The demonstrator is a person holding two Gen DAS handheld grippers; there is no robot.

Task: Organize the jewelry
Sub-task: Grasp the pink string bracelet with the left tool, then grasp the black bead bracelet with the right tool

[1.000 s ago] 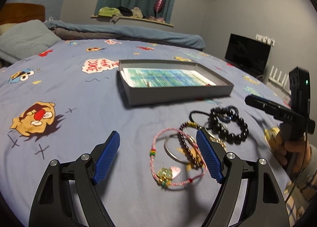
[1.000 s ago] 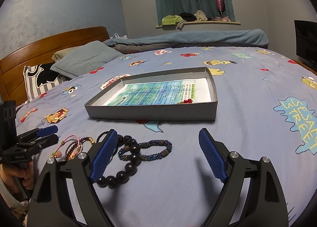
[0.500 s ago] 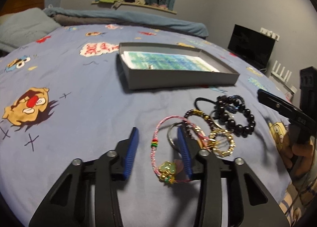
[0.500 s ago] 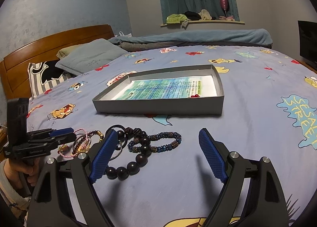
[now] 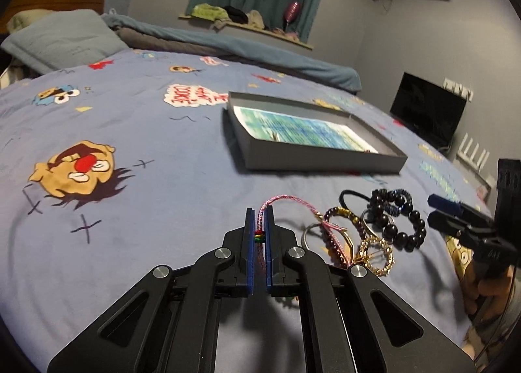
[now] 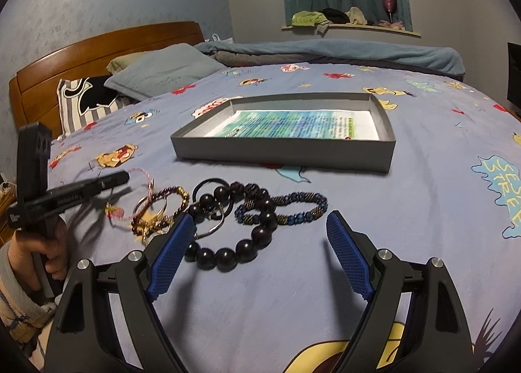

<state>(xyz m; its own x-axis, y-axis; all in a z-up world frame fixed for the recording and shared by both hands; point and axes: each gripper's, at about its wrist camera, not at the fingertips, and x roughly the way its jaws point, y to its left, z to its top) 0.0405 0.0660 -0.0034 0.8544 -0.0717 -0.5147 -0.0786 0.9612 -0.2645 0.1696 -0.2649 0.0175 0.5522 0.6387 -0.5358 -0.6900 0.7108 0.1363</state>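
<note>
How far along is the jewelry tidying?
Barely started: the grey box shows only one or two tiny items on its paper. In hand: the left tool has clamped the pink cord bracelet. Left: the beaded bracelets on the bedsheet; the right tool is open.

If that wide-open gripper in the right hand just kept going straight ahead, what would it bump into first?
Probably the blue beaded bracelet lying on the bedsheet just ahead of the right gripper; the grey box lies beyond. Depth is hard to judge.
</note>
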